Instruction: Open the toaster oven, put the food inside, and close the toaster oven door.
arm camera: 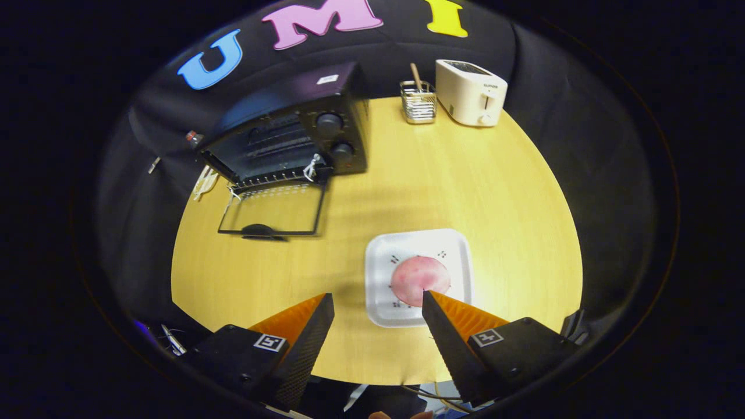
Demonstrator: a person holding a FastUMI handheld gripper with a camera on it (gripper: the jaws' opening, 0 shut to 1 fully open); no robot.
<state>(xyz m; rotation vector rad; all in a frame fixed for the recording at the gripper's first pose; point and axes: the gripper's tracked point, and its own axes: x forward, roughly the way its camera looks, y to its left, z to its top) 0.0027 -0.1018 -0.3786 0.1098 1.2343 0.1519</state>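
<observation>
While the toaster oven (291, 139) stood open, the released gripper (378, 305) hung above a thin, floppy-looking ham slice (420, 279) on its white plate (384, 262), probably best pinched at its rim.

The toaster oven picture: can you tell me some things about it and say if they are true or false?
1. The toaster oven has its door folded down open. True.
2. The pink food is already inside the oven. False: it lies on the white plate on the table.
3. The tongs are squeezing the food. False: they are open, and one tip only reaches the food's near edge.
4. A white toaster stands at the far side of the table. True.
5. The wire basket sits beside the toaster. True.
</observation>
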